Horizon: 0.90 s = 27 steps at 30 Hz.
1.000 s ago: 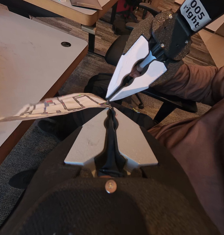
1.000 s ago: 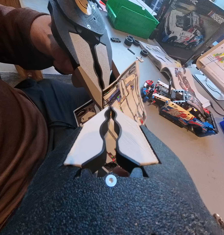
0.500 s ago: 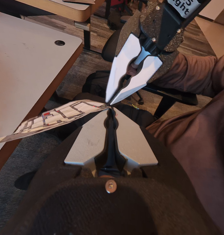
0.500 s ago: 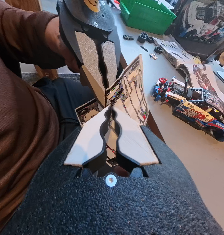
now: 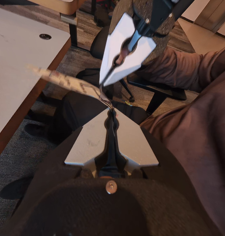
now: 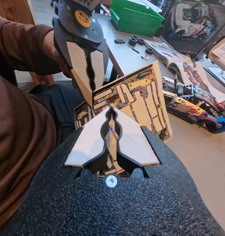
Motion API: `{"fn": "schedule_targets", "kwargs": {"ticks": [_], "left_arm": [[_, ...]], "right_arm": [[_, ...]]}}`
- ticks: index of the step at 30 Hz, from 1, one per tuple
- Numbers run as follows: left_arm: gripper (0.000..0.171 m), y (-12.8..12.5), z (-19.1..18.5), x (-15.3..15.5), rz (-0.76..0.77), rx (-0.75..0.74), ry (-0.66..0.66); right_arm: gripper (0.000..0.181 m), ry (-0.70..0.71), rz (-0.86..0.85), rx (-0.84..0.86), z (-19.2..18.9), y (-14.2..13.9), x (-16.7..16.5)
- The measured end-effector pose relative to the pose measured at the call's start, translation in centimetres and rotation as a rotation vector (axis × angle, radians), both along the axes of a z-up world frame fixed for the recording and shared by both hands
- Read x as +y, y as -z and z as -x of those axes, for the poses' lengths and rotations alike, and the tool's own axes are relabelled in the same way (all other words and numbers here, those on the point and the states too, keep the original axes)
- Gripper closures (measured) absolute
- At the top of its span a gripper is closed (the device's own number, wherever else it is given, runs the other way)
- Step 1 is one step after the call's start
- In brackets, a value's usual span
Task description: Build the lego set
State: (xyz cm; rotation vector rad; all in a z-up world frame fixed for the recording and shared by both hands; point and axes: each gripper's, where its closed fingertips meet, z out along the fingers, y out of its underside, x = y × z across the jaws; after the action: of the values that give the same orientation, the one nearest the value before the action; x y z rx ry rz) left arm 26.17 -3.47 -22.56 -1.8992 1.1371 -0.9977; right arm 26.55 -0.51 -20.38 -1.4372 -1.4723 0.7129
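Note:
A sticker sheet (image 6: 141, 102) with holographic edging is held in the air between both grippers; it is blurred in the left wrist view (image 5: 66, 80). My left gripper (image 5: 111, 109) is shut on the sheet's corner, and it also shows in the right wrist view (image 6: 91, 106). My right gripper (image 6: 111, 107) is shut on a sticker at the sheet's surface, close to that corner. In the left wrist view the right gripper (image 5: 102, 84) is above the left one, with a thin strip running between them. The partly built lego car (image 6: 193, 109) lies on the table to the right.
A green bin (image 6: 134, 19), black tyres (image 6: 134, 40), small loose parts, an open instruction booklet (image 6: 173, 54) and the set's box (image 6: 198, 23) are on the table (image 6: 198, 166). A second table (image 5: 20, 57) is on the left. An office chair (image 5: 160, 92) and the person's brown sleeve (image 5: 179, 67) are close by. The tips of both grippers are at nearly the same place. Both grippers' tips are roughly 30 cm from the partly built lego car (image 6: 193, 109).
My right gripper has pulled up and away from the left gripper's tips. The sheet has bent upward and turned to face the right wrist camera more.

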Motion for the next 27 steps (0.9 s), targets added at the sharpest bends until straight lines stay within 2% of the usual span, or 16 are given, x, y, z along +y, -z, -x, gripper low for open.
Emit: {"fn": "schedule_targets", "kwargs": {"ticks": [6,12,15,18,21,23,25,26,27], "left_arm": [[0.171,1.4,0.5,1.4,0.073,-0.012,-0.035],[0.171,1.0,-0.7,5.7,0.133,-0.066,-0.064],[0.171,-1.2,-3.2,9.6,0.121,-0.103,-0.057],[0.171,-4.2,-6.7,15.6,0.102,-0.131,-0.072],[0.171,-6.7,-10.5,21.1,0.107,-0.139,-0.037],[0.171,-8.3,-13.1,22.5,0.127,-0.164,0.098],[0.171,-10.6,-15.0,22.3,0.103,-0.242,0.256],[0.171,-11.0,-15.5,22.7,0.066,-0.25,0.272],[0.171,-10.3,-15.7,24.0,0.048,-0.194,0.217]], "right_arm": [[0.181,0.143,-0.042,0.026,-2.6,-2.1,3.1],[0.181,0.311,-0.079,0.086,-7.3,-5.5,6.3],[0.181,0.422,-0.114,0.103,-10.1,-6.8,7.8],[0.181,0.543,-0.161,0.102,-13.0,-7.9,9.2],[0.181,0.596,-0.162,0.126,-14.9,-8.5,9.4],[0.181,0.617,-0.16,0.137,-15.8,-8.5,9.5],[0.181,0.641,-0.173,0.128,-16.7,-8.4,9.6],[0.181,0.654,-0.184,0.123,-17.3,-8.5,9.6],[0.181,0.665,-0.193,0.121,-17.8,-8.6,9.6]]}}
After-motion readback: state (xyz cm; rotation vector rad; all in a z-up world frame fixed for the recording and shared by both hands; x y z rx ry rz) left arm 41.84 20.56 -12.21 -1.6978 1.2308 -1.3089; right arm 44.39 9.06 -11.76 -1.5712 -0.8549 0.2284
